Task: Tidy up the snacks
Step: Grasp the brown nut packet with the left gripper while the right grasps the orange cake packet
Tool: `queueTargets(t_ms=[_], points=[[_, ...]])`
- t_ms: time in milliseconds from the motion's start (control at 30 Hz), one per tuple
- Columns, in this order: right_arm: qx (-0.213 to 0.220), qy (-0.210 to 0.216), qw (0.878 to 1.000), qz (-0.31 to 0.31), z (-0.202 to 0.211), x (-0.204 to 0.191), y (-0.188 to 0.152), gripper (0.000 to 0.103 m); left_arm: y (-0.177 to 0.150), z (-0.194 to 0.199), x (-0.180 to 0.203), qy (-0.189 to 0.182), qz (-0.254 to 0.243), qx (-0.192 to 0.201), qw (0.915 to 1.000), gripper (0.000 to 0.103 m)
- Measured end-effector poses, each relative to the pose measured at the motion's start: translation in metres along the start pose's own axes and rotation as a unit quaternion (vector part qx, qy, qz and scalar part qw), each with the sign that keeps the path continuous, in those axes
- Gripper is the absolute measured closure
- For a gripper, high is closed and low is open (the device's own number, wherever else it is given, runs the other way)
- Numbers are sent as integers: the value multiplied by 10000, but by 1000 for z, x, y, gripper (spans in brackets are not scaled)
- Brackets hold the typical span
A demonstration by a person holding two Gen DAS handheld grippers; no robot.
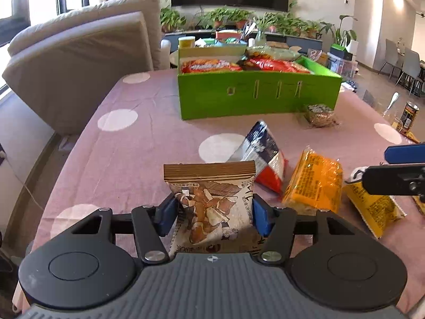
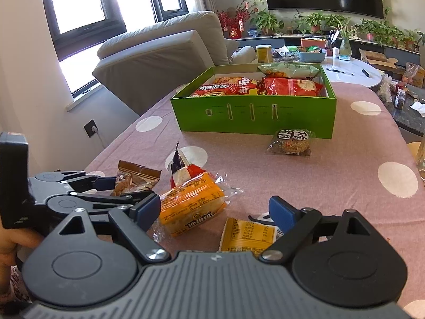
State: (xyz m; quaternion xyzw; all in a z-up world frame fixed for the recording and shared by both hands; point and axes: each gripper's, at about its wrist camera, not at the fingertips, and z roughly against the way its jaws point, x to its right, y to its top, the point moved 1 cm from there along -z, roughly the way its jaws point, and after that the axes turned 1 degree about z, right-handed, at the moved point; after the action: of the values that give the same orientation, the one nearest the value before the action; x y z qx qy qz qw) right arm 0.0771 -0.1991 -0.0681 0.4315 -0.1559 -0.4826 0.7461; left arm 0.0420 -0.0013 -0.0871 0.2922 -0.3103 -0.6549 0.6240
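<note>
Left gripper [image 1: 215, 210] is clamped on the brown snack packet [image 1: 212, 204], pads squeezing both sides, down at 6 o'clock on the pink dotted tablecloth [image 1: 132, 146]. Right gripper [image 2: 212, 214] hangs with its jaws spread wide over a yellow packet [image 2: 245, 235], gripping nothing. Green box [image 1: 255, 95] sits at 12 o'clock, with snacks inside.

Green box [image 2: 253, 118]; pink tablecloth [image 2: 332, 180], white dots; orange packet [image 2: 190, 203].
</note>
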Motion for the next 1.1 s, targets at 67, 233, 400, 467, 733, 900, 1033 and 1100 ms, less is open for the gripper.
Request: queueTargets(t_ms=[67, 233, 400, 467, 733, 900, 1033, 1100], points=[[12, 24, 10000, 0, 1, 0, 0, 26, 1, 4, 0, -33, -15, 65, 10000, 48], [31, 69, 10000, -5, 1, -1, 1, 26, 5, 10, -4, 24, -2, 170, 9999, 48], [-67, 201, 9997, -88, -3, -3, 2, 26, 8, 16, -14, 126, 113, 284, 9995, 48], [-127, 279, 9995, -114, -6, -6, 3, 26, 9, 18, -18, 172, 134, 326, 9992, 48], [-503, 391, 9979, -128, -23, -23, 7, 24, 7, 22, -33, 232, 295, 382, 9986, 48], [-913, 460, 9936, -473, -44, -26, 9, 24, 5, 22, -42, 242, 384, 389, 9982, 48], [-1044, 301, 9916, -702, -58, -30, 15, 24, 3, 21, -50, 259, 472, 374, 9978, 48], [-1098, 204, 9911, -722, -65, -32, 19, 24, 2, 20, -53, 265, 514, 368, 9976, 48]])
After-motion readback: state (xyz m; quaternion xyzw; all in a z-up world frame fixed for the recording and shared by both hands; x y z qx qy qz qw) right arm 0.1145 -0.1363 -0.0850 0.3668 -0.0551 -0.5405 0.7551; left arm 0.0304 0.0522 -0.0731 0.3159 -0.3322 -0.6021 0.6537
